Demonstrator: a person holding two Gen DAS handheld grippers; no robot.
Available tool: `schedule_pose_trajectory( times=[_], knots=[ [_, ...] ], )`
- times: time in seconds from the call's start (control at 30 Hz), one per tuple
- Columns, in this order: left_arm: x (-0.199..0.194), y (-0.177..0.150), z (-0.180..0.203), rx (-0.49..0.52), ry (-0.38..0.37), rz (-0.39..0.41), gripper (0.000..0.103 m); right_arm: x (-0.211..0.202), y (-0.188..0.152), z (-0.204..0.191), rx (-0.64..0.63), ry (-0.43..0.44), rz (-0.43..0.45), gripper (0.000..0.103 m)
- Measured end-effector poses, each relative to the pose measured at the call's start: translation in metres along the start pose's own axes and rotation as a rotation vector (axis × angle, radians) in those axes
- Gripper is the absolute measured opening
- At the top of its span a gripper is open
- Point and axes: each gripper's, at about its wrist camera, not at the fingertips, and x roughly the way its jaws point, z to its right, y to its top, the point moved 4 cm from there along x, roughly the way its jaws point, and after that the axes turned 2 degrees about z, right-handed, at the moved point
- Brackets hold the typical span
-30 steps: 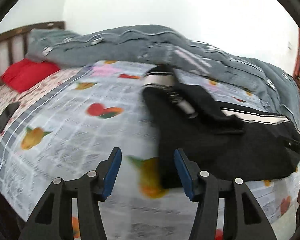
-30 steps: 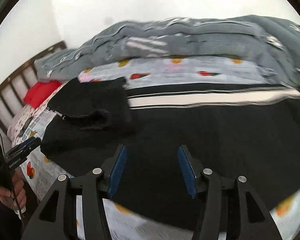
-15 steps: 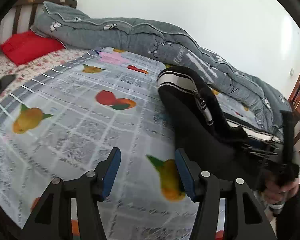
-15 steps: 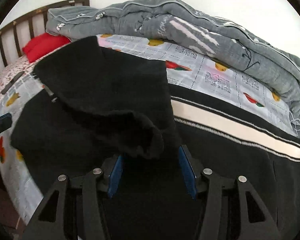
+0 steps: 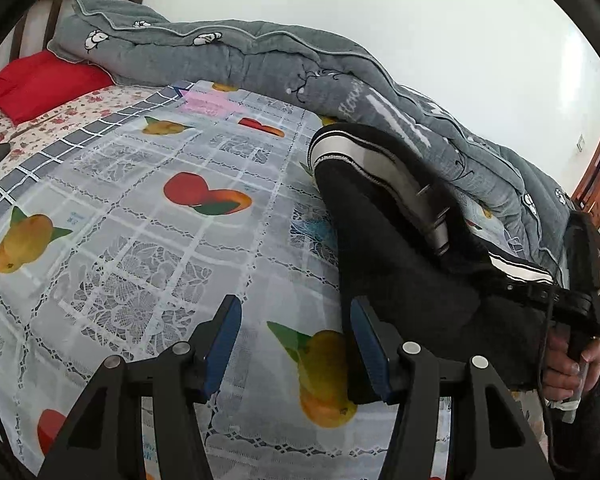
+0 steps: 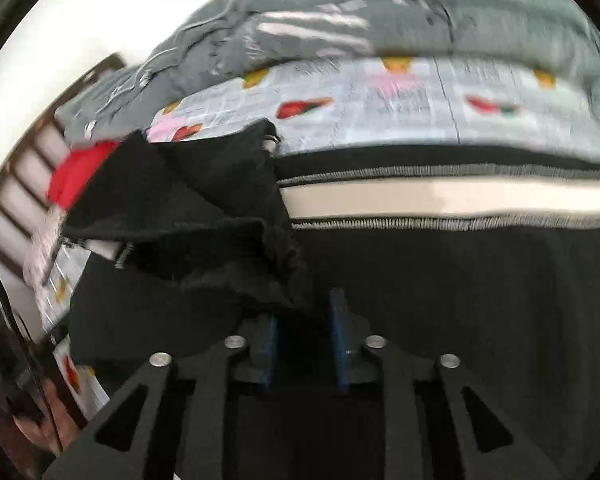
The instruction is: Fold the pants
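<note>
The right gripper (image 6: 301, 344) is now closing on a raised fold of the black pants (image 6: 439, 280). The left gripper (image 5: 292, 344) waits open, pants at its three o'clock on the bed cover (image 5: 140, 248). Folding can start.

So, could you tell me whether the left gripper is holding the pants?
No, the left gripper is open over the bedspread, beside the pants.

Your pants (image 5: 399, 248) lay on the bedspread (image 5: 140, 240), right of your left gripper (image 5: 296, 344). Behind them the quilt (image 5: 260, 56) ran along the wall, a pillow (image 5: 44, 82) at its left end.
</note>
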Motion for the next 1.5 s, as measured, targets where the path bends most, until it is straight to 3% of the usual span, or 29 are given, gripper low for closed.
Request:
schedule_pose_trajectory(
  times=[0.07, 0.27, 0.37, 0.43, 0.5, 0.57, 0.63, 0.7, 0.8, 0.97, 1.07, 1.23, 1.3, 1.37, 1.5],
  knots=[
    [0.002, 0.001, 0.001, -0.007, -0.010, -0.006, 0.055, -0.002, 0.000, -0.004, -0.035, -0.011, 0.022, 0.047],
    [0.003, 0.000, 0.006, 0.009, -0.033, -0.005, 0.055, 0.032, 0.003, -0.006, -0.021, 0.021, -0.048, 0.046],
    [-0.006, -0.006, 0.013, 0.058, -0.107, 0.003, 0.055, 0.040, 0.007, -0.014, -0.075, 0.005, -0.037, 0.031],
    [-0.011, -0.012, 0.021, 0.106, -0.139, -0.004, 0.057, 0.040, 0.009, -0.009, -0.038, 0.034, -0.036, 0.025],
    [-0.012, -0.017, 0.028, 0.141, -0.160, -0.016, 0.067, 0.038, 0.010, -0.002, 0.013, 0.076, -0.036, 0.021],
    [-0.012, -0.025, 0.037, 0.179, -0.180, -0.039, 0.067, 0.036, 0.013, 0.000, 0.050, 0.101, -0.026, 0.018],
    [-0.013, -0.031, 0.046, 0.225, -0.135, -0.022, 0.067, 0.030, 0.013, -0.003, 0.053, 0.103, -0.003, 0.017],
    [0.001, -0.036, 0.053, 0.301, 0.019, -0.054, 0.067, 0.021, 0.014, -0.010, 0.037, 0.099, 0.024, 0.016],
    [0.010, -0.036, 0.048, 0.288, 0.116, -0.049, 0.067, -0.002, 0.016, -0.014, 0.028, 0.116, 0.068, 0.015],
    [0.007, -0.036, 0.048, 0.266, 0.086, -0.053, 0.073, -0.074, 0.001, 0.017, 0.061, 0.110, 0.210, 0.014],
    [0.008, -0.039, 0.052, 0.283, 0.063, -0.047, 0.076, -0.111, -0.025, 0.054, 0.094, 0.022, 0.265, 0.014],
    [0.011, -0.046, 0.064, 0.297, 0.106, -0.045, 0.076, -0.078, -0.082, 0.095, 0.148, -0.049, 0.090, 0.016],
    [0.006, -0.049, 0.065, 0.297, 0.115, -0.051, 0.074, -0.083, -0.091, 0.091, 0.084, -0.076, 0.134, 0.018],
    [-0.007, -0.053, 0.062, 0.288, 0.095, -0.056, 0.074, -0.094, -0.092, 0.084, 0.046, -0.111, 0.149, 0.028],
    [-0.030, -0.057, 0.052, 0.284, 0.087, -0.022, 0.074, -0.118, -0.085, 0.063, -0.064, -0.167, 0.202, 0.037]
  ],
)
